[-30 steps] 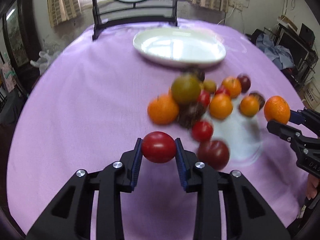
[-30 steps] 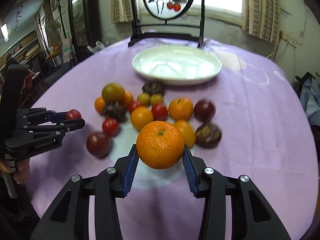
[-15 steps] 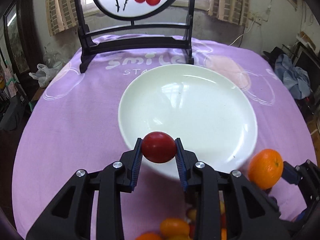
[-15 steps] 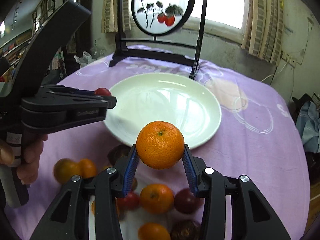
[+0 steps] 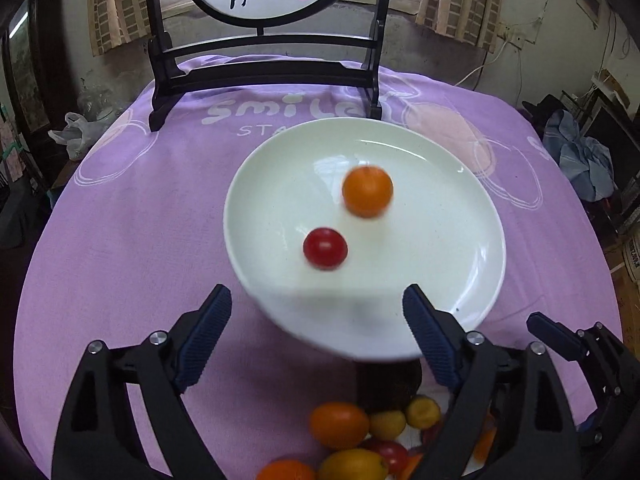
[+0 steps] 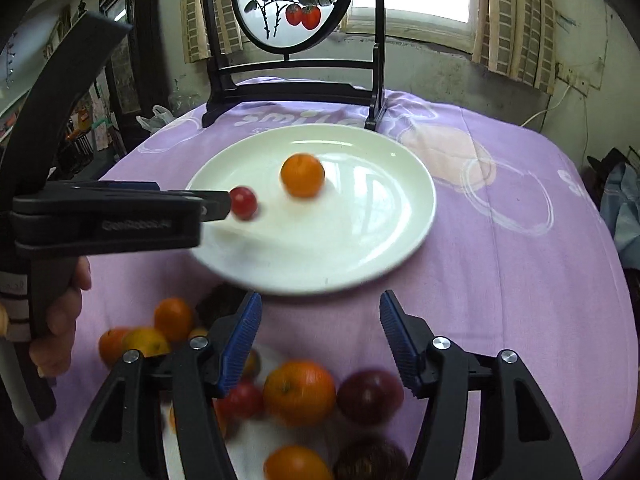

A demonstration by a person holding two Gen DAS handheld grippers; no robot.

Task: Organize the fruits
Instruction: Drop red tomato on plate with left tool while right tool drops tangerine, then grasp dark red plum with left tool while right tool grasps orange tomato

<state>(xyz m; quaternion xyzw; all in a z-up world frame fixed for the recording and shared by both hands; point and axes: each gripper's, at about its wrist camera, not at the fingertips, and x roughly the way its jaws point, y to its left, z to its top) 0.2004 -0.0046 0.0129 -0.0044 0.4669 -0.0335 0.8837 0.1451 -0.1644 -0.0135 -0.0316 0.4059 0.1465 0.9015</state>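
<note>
A white plate [image 5: 460, 248] lies on the purple cloth and also shows in the right wrist view [image 6: 380, 240]. A red tomato [image 5: 325, 248] and an orange [image 5: 367, 191] are on it, both blurred; they also show in the right wrist view as the tomato [image 6: 243, 202] and the orange [image 6: 302, 174]. My left gripper [image 5: 316, 334] is open and empty at the plate's near rim. My right gripper [image 6: 320, 340] is open and empty just short of the plate. A pile of fruit [image 6: 299, 392] lies under both grippers, also low in the left wrist view [image 5: 360, 440].
A dark wooden stand with a round painted screen [image 5: 264, 72] stands behind the plate. The left gripper body and hand [image 6: 104, 220] reach in from the left in the right wrist view. The right gripper [image 5: 580, 352] sits at the lower right. Clutter surrounds the table.
Both grippers have opened. The tomato has left the left gripper and the orange has left the right gripper; both now lie on the plate, blurred.
</note>
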